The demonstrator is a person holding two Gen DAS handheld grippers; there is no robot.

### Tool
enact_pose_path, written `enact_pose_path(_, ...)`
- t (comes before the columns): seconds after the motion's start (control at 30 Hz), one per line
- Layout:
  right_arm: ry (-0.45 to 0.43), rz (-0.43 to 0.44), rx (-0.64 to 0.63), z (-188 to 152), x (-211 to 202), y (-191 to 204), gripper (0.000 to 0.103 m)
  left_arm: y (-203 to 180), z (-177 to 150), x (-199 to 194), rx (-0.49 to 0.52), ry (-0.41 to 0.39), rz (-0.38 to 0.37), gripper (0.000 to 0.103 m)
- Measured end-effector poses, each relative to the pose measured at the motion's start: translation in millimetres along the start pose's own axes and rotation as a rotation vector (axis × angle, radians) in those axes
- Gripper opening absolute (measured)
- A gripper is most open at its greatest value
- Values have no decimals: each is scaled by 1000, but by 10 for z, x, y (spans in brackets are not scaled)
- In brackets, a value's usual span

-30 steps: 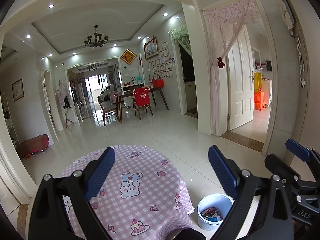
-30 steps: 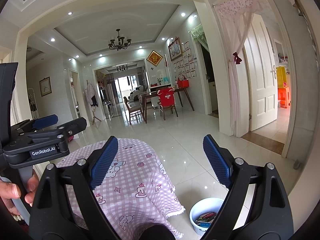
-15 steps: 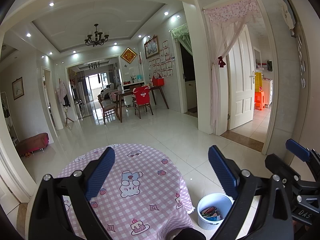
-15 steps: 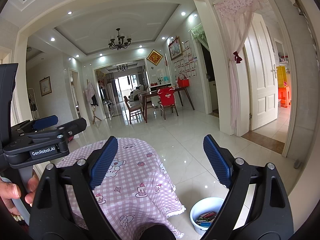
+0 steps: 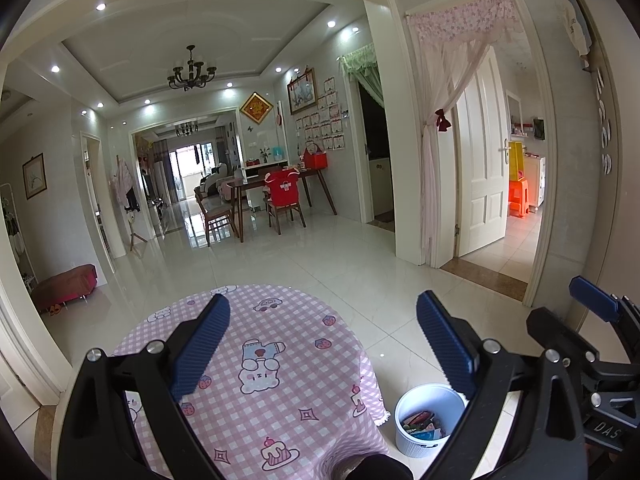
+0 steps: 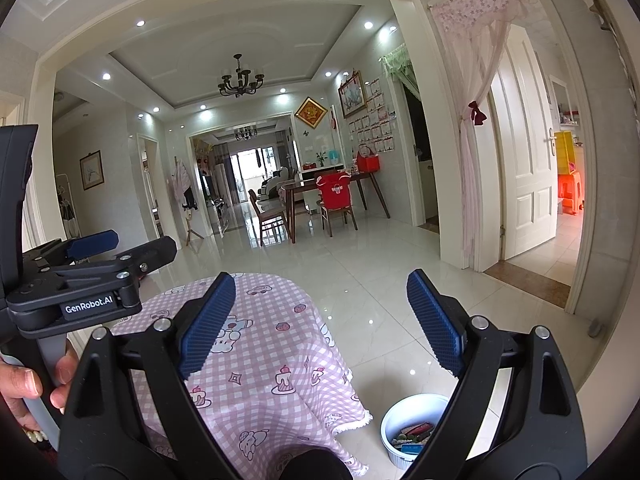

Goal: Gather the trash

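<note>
Two grippers, both with jaws spread wide and nothing between them, hang over a round table, unchanged from a second earlier. Left gripper (image 5: 322, 344): blue pads apart above the pink checked tablecloth (image 5: 260, 392). Right gripper (image 6: 320, 320): likewise parted; at 9 o'clock in its view a hand (image 6: 24, 384) holds the other gripper's handle. White bin (image 5: 428, 420), at 5 o'clock on the tiled floor just beside the table's hem, holds the collected trash (image 5: 422, 426), as before. Beyond, at 12 o'clock, a dining table with a red-covered chair (image 5: 282, 192); at 2 o'clock, a curtained white door (image 5: 480, 152). Nothing has shifted.
</note>
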State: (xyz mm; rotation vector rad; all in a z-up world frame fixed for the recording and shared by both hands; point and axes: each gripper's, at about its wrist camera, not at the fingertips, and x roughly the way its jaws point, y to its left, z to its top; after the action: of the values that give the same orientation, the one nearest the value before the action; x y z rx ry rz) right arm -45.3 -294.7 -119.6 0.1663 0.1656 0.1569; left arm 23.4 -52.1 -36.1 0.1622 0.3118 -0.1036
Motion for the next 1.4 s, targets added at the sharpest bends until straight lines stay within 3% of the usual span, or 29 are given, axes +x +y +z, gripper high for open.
enact_pose_path(1.4, 70, -9, 6, -118, 370, -5, 87, 82, -247, 265, -15, 56, -18, 93)
